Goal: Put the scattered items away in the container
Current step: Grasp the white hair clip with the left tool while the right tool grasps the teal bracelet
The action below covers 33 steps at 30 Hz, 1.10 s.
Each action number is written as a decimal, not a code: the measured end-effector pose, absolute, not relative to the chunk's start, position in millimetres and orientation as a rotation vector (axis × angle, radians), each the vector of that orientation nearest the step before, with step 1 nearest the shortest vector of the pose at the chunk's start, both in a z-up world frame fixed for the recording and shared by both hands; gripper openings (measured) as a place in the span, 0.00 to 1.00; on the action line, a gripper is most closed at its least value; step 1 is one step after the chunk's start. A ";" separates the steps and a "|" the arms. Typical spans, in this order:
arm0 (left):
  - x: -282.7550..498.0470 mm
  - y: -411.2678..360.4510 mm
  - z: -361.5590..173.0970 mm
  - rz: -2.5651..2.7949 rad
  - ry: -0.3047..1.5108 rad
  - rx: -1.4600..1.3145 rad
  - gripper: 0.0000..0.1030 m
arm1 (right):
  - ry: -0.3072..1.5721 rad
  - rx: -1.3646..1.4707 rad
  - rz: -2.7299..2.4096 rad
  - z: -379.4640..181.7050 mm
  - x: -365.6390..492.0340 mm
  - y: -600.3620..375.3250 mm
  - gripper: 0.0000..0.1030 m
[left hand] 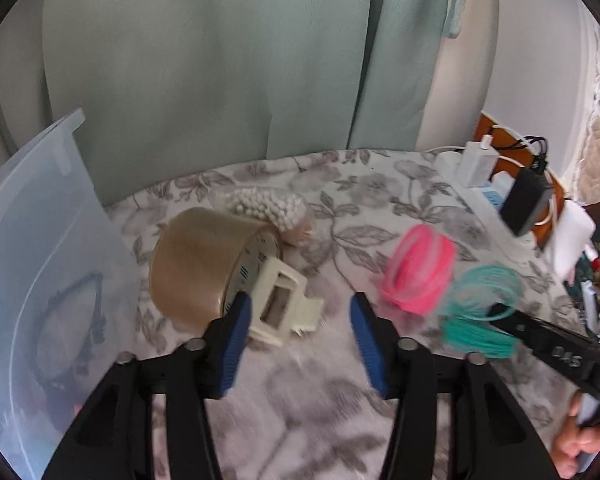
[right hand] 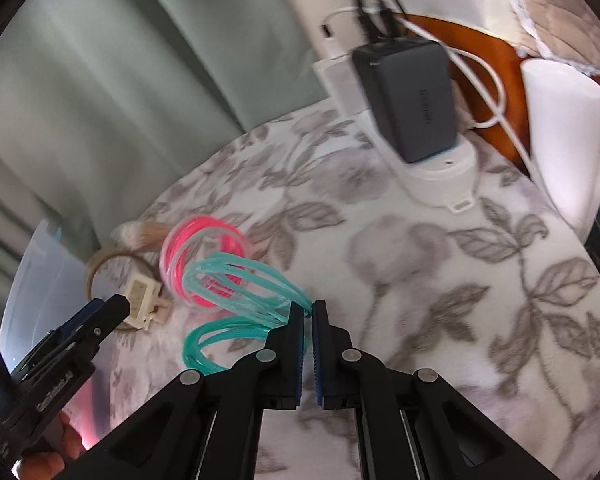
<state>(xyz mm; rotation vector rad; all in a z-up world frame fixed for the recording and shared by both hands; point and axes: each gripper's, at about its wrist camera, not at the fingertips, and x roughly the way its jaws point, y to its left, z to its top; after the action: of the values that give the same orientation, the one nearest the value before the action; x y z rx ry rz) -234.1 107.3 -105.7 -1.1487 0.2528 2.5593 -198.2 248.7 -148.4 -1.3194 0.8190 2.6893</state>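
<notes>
My left gripper (left hand: 300, 308) is open over the floral cloth. A cream plastic clip (left hand: 280, 300) lies just ahead of its left finger, leaning on a brown packing tape roll (left hand: 192, 264). Behind the roll lies a bag of white beads (left hand: 266, 206). A pink coil (left hand: 420, 272) rests to the right. My right gripper (right hand: 309, 312) is shut on the strands of a teal coil (right hand: 236, 288), whose loops hang to the left of its tips, in front of the pink coil (right hand: 204, 260). The translucent container (left hand: 32, 240) stands at the left with a dark item (left hand: 80, 320) inside.
A white power strip (right hand: 440, 168) with a black charger (right hand: 408, 96) and cables sits at the back right of the table. A white cylinder (right hand: 560, 128) stands beside it. A pale green curtain (left hand: 220, 80) hangs behind the table edge.
</notes>
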 end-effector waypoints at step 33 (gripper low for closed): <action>-205.9 90.9 -99.1 2.609 0.026 -1.231 0.49 | 0.773 -1.168 2.795 -105.2 -183.8 247.7 0.05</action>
<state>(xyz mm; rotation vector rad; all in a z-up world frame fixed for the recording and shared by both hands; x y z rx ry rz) -205.9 90.9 -99.1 -1.2314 0.0262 2.6090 -183.8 247.7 -105.2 -1.1680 0.7734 2.7951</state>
